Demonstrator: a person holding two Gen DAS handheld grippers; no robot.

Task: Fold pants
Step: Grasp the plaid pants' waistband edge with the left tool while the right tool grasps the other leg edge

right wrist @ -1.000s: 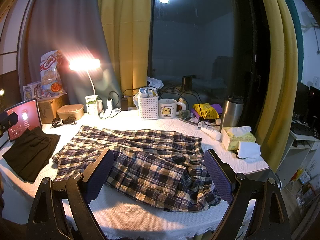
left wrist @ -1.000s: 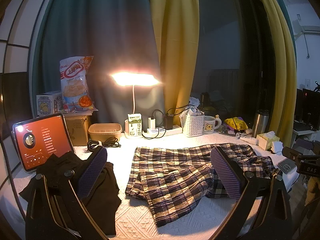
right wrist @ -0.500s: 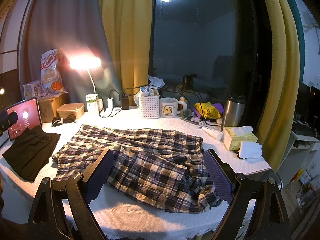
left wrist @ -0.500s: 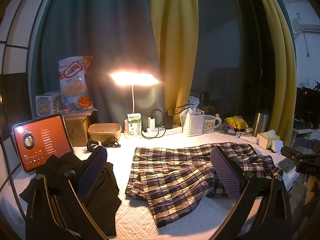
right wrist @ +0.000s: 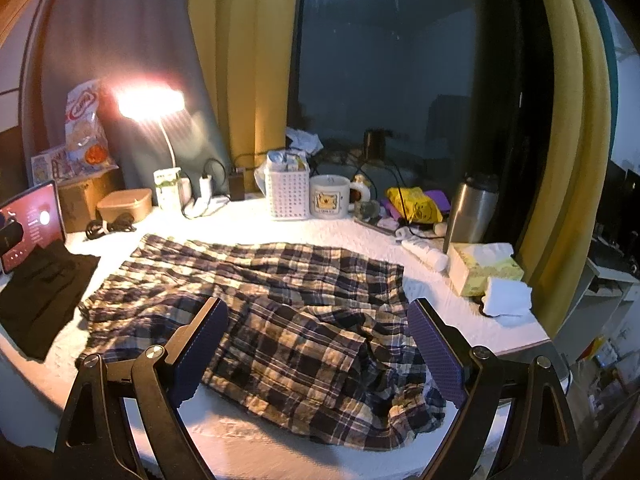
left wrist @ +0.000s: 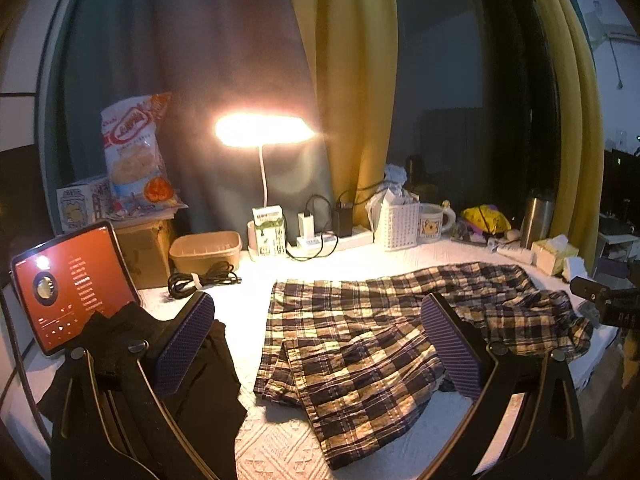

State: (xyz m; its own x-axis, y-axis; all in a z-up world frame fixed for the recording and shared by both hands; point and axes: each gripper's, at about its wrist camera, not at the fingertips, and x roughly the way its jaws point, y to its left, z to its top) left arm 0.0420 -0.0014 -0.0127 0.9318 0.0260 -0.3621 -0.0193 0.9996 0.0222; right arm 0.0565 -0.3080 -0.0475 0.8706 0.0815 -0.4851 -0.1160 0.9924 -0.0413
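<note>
Plaid pants spread rumpled across white tabletop, between black garment at left and tissue box at right.
Left claw and right claw both wide, empty, above near edge.

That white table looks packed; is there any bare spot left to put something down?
Some. A bare strip of table runs between the plaid pants and the back row. Another lies between the pants and the black garment. The back edge, around the basket and mug, is crowded.
</note>
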